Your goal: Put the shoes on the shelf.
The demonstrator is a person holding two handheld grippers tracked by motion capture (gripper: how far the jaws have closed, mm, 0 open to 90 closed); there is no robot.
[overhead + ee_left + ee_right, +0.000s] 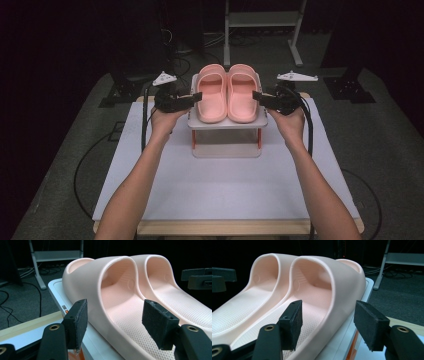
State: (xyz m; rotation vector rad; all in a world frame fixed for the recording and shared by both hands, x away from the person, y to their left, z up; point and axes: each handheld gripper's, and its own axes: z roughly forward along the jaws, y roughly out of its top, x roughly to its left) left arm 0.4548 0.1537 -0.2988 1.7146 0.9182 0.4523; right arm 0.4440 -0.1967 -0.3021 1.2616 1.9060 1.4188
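Two pink slippers stand side by side, toes away from me, on a small white rack (227, 123) with orange legs. My left gripper (197, 96) is at the outer side of the left slipper (212, 95). In the left gripper view, the left gripper (115, 320) is open and its pads (79, 320) straddle the left slipper's (110, 302) side wall without touching it. My right gripper (256, 95) mirrors it at the right slipper (242, 95). In the right gripper view, the right gripper (328, 321) is open around the right slipper's (342, 290) outer wall, pads apart from it.
The rack sits at the back middle of a white mat (225, 185) on a wooden table (225, 227). Behind the table are a metal stand (262, 20), black tripod bases (350, 87) and cables on the grey floor.
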